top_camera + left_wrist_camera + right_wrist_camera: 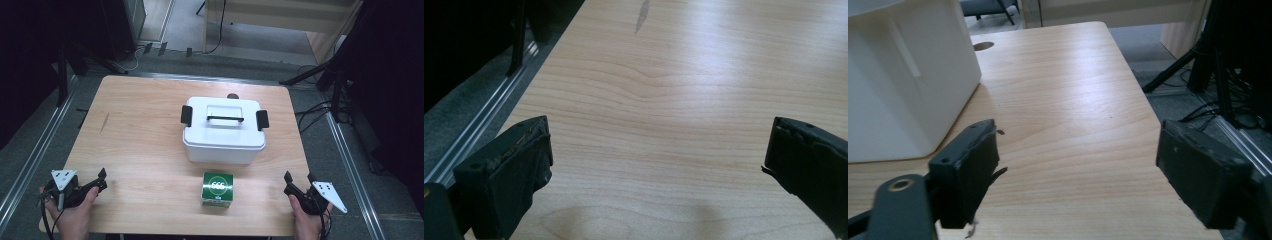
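Pale wood grain covers the one table [140, 150], and on it stand two things: one white lidded box [223, 131] and one small green carton [218, 188]. Two grippers rest at the near corners, one in each of the person's two hands.

The left gripper [101, 179] sits at the near left corner, its jaws spread wide with nothing between them; in the left gripper view, bare tabletop [684, 125] lies between and beyond its two black jaws, with one dark streak [641, 17] in the wood far ahead. The green carton lies well off to this gripper's right, and the white box stands farther ahead and to the right of it.

The right gripper [298, 180] sits at the near right corner, jaws likewise apart and holding nothing. In the right gripper view the white box [903, 75] rises ahead and to the left of its jaws, near but not touching the left one, and one round dark hole [983, 46] shows in the tabletop beyond the box. The green carton stands to this gripper's left, apart from it, roughly midway between the two grippers and just in front of the white box, with a narrow strip of table between carton and box.

The box carries two black clasps, one at each end of its lid, and one black handle across the lid's recess. The carton's top bears a round white-ringed mark with figures that may be digits; too small to read.

Each gripper carries one grey three-cornered plate.
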The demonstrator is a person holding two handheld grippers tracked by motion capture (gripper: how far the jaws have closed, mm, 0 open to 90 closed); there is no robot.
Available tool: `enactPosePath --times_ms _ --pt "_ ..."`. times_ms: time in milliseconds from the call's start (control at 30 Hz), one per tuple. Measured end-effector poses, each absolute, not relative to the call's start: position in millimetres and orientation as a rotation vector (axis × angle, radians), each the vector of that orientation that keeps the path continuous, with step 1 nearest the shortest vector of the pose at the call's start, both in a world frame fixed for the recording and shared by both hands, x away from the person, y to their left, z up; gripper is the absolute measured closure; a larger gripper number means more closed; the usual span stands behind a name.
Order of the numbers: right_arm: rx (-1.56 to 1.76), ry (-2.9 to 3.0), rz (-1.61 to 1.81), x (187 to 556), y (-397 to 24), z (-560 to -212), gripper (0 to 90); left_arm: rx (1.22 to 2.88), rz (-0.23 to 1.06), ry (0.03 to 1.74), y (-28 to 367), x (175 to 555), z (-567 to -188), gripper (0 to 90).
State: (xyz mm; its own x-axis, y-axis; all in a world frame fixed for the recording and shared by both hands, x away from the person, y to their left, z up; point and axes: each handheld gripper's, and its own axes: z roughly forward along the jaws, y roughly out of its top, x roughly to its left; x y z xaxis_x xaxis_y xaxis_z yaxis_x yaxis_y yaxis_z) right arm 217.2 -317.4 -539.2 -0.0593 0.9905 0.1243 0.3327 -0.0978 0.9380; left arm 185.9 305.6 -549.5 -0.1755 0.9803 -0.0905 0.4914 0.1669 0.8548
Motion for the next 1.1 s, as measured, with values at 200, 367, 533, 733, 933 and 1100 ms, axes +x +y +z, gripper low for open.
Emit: enactPosePath --times_ms 200,367,533,733,933,1100 --pt "1.483 1.487 1.163 229 -306 -534 43.8 1.405 0.899 1.79 290 190 -545 16.7" --pt "1.467 1.525 1.185 237 -296 -531 60.4 1.457 0.853 1.72 268 191 -542 36.0" --pt "1.464 1.587 1.22 249 -289 -527 73.7 1.549 0.792 1.596 238 198 -540 50.5" --pt "1.457 1.592 1.273 262 -289 -522 83.6 1.589 0.741 1.509 214 210 -535 65.0" --pt "1.487 1.601 1.306 274 -287 -526 90.0 1.604 0.677 1.474 197 232 -532 73.3" --pt "1.482 1.626 1.277 285 -277 -525 90.0 1.635 0.665 1.441 181 245 -531 77.1"
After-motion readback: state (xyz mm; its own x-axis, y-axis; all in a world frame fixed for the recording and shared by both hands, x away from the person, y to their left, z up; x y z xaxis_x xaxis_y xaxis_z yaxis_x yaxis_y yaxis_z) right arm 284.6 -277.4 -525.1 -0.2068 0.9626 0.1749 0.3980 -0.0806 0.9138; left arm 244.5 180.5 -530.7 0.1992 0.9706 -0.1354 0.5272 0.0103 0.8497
